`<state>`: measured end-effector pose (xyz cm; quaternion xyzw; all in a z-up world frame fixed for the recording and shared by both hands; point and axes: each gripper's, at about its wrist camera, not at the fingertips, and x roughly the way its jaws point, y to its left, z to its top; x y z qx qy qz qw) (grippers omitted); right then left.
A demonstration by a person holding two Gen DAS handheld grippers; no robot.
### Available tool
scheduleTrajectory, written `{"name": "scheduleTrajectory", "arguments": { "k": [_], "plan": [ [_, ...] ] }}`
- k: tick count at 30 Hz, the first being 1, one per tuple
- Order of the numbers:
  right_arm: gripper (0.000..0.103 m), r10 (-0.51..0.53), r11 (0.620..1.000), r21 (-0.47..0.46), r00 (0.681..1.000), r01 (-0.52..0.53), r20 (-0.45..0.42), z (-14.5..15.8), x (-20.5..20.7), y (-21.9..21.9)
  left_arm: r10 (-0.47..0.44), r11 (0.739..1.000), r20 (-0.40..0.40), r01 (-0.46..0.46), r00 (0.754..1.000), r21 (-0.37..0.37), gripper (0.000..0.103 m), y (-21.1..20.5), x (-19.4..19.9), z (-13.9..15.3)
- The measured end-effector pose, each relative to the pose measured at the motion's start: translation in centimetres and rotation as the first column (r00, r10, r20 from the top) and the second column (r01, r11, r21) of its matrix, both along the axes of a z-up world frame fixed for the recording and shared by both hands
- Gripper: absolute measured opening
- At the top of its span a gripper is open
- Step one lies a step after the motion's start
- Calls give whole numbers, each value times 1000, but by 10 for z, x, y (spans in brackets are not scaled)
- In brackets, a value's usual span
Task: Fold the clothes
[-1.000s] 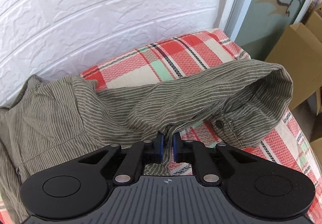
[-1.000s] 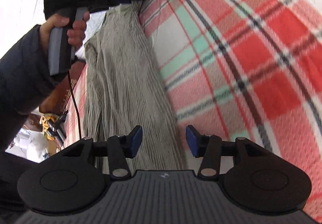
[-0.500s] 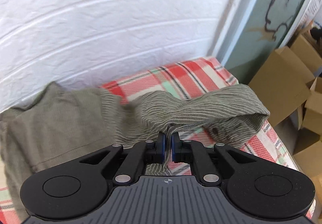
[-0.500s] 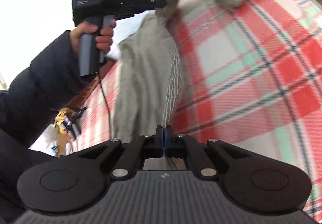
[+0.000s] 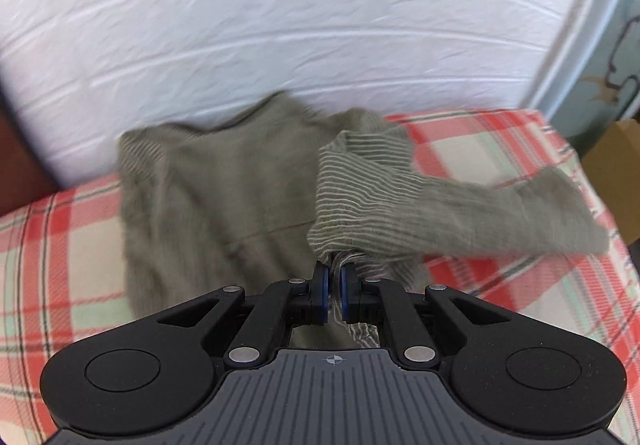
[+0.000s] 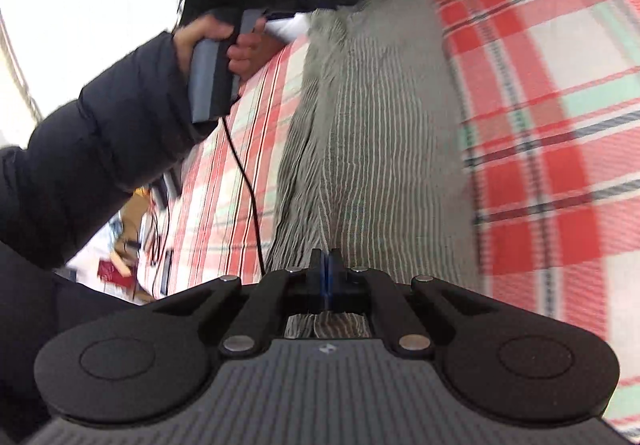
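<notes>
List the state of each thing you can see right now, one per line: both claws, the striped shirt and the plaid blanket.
Left claw: shut on the striped shirt, fabric bunched between its pads.
Right claw: shut on the striped shirt's edge.
Striped shirt: stretched between both claws, sleeve trailing out to the side.
Plaid blanket: spread flat under the shirt.

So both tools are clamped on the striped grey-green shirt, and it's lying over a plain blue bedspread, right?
Not quite. The cover under the striped grey-green shirt is not plain blue: it is a red, white and mint plaid blanket, as both wrist views show. The rest holds: the left tool and the right tool are each shut on the shirt's fabric.
</notes>
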<state>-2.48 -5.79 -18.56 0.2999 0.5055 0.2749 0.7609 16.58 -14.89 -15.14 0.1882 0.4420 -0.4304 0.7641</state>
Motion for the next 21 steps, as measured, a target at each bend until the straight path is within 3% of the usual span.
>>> {"name": "scheduleTrajectory", "arguments": {
  "k": [6,15,18,21],
  "plan": [
    [2,60,998,-33,997,-61,-39,-16,9,38,27,999,-3,-27,1000,45,1,8,17,-23],
    [4,70,992,-95,992,-79,-103,-34,6,54,32,997,-5,-31,999,70,6,2,21,-43],
    [6,71,990,-115,990,-86,-123,-42,7,59,31,996,6,-32,999,81,34,2,20,-48],
    [16,89,987,-122,986,-106,-139,-44,5,62,29,995,48,-34,998,97,53,3,17,-47]
  ]
}}
